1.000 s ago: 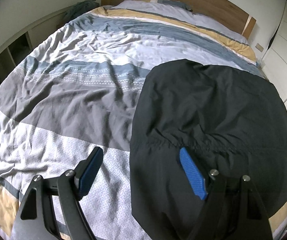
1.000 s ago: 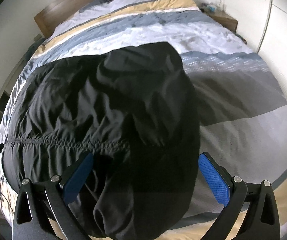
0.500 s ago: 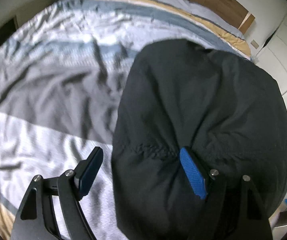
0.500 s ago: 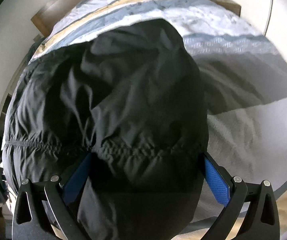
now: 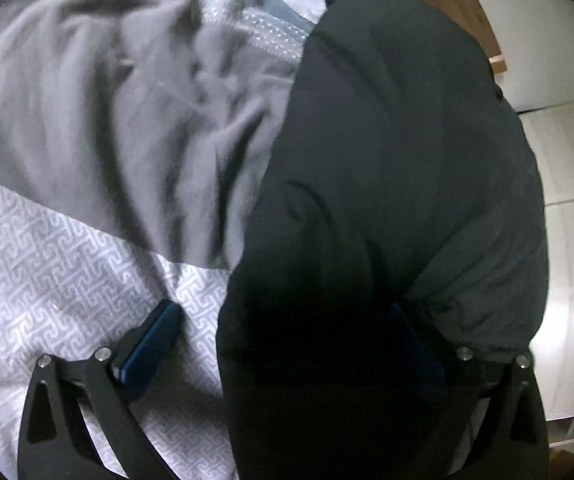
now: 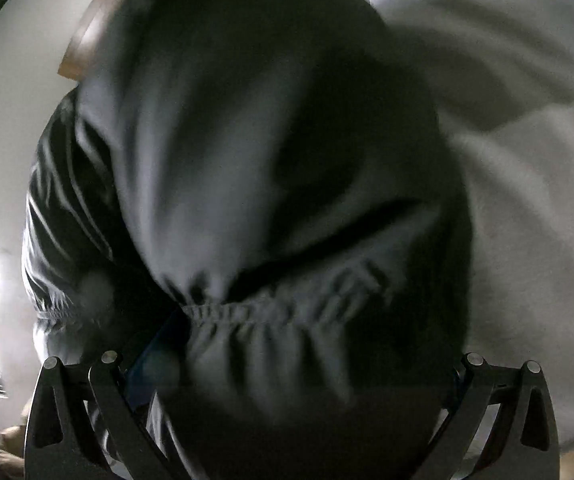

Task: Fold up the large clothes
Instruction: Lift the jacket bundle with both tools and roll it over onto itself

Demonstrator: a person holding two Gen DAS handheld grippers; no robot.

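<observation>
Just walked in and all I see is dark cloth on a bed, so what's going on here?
A person is folding a large black garment with a gathered elastic seam on a bed with a grey and white patterned duvet, one handheld tool per hand. The left tool has just been opening, with the garment's edge between its jaws. The right tool straddles the seam, jaws wide.

A home bedroom: a bed with a rumpled grey-and-white patterned duvet (image 5: pixel 87 240), a wooden headboard (image 5: pixel 447 12) at its far end, white cupboard doors (image 5: pixel 567 160) beside it.
</observation>
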